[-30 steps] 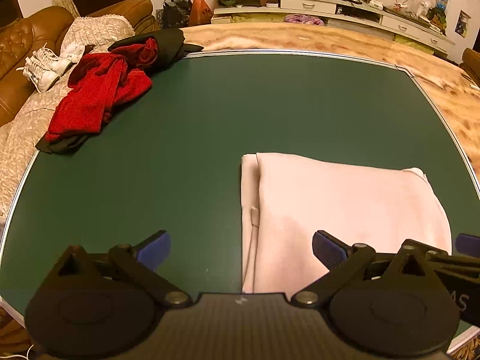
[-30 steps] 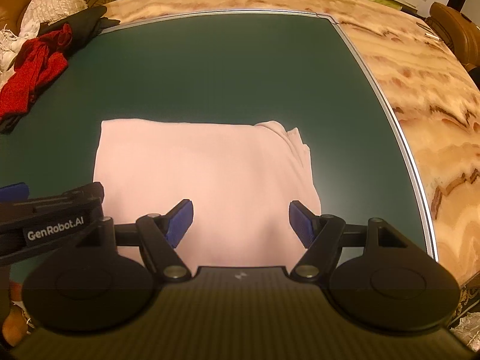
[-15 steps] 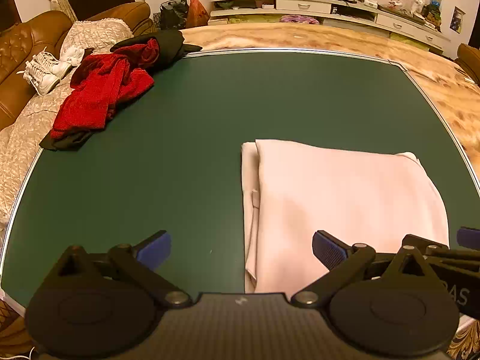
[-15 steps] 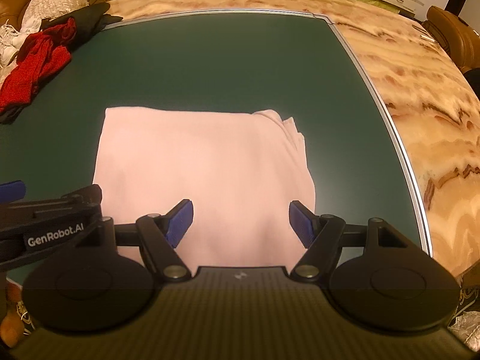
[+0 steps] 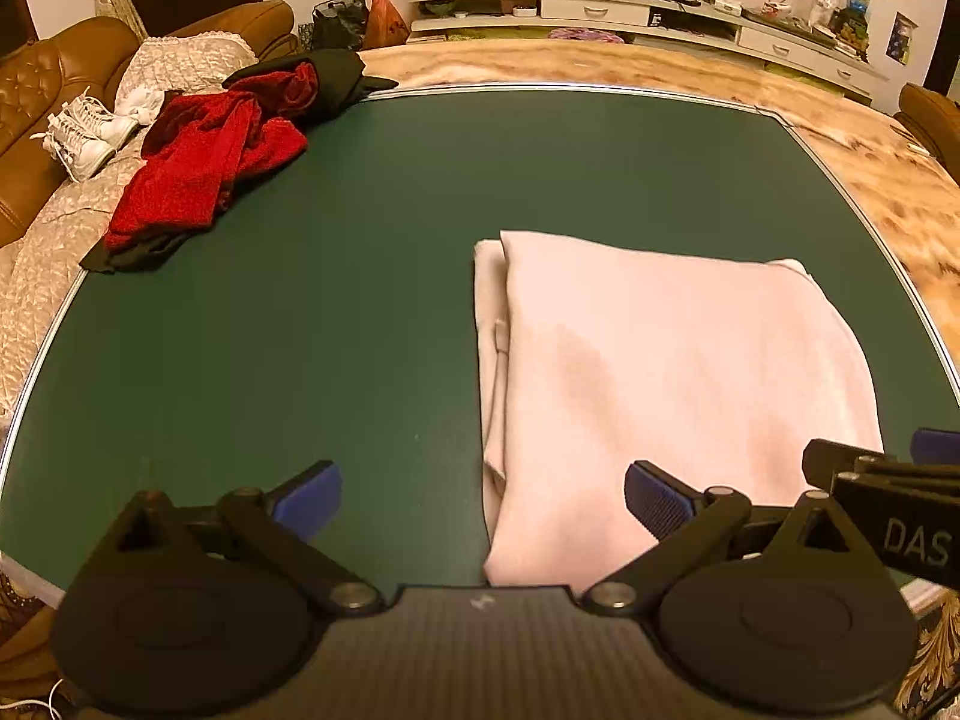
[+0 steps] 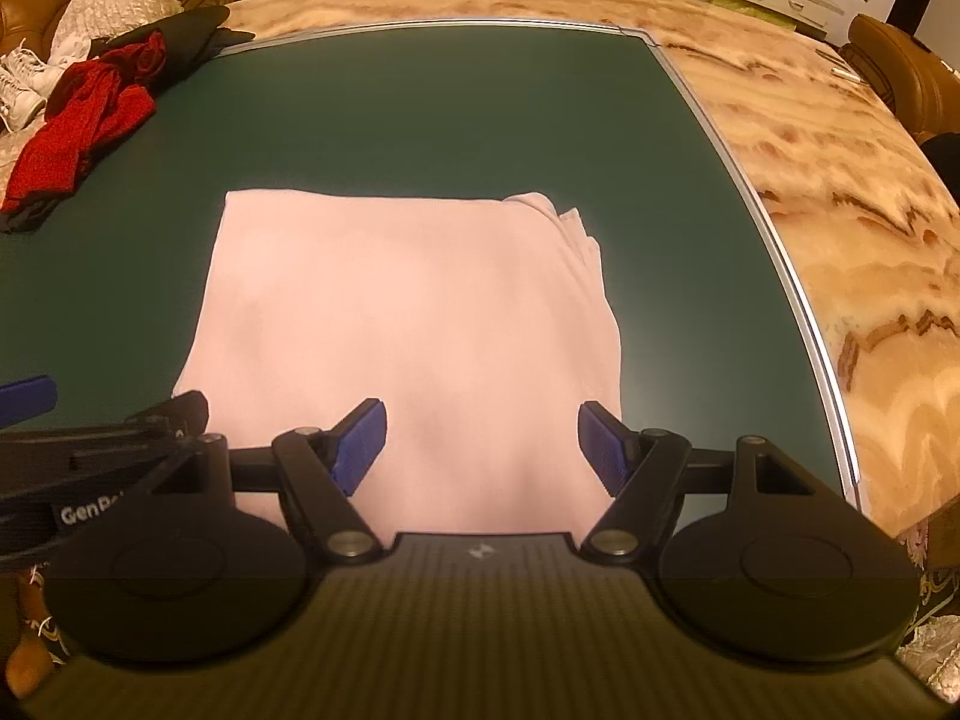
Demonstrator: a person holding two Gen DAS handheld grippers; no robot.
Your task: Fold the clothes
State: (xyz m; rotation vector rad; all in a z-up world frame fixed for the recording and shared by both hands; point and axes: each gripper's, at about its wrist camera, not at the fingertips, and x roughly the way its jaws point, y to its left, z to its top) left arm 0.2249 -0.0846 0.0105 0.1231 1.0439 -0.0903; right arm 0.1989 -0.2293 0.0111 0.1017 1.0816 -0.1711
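Note:
A pale pink garment (image 5: pixel 660 360) (image 6: pixel 408 312) lies folded into a flat rectangle on the green table top (image 5: pixel 360 228) (image 6: pixel 450 114). My left gripper (image 5: pixel 480 495) hangs open above the garment's near left corner, one blue pad over bare table and the other over the cloth. My right gripper (image 6: pixel 483 441) is open too, above the near edge of the garment with nothing between its fingers. Neither gripper touches the cloth. Each gripper shows at the edge of the other's view.
A heap of red and black clothes (image 5: pixel 222 156) (image 6: pixel 90 114) lies at the table's far left corner. A marble-patterned surface (image 6: pixel 840 180) borders the table at the back and right. A brown sofa with white shoes (image 5: pixel 78 132) stands left. Shelves line the back wall.
Both grippers have drawn back toward the near edge of the table, so the folded pink garment sits farther off in both views. Both stay open, and the garment has not moved.

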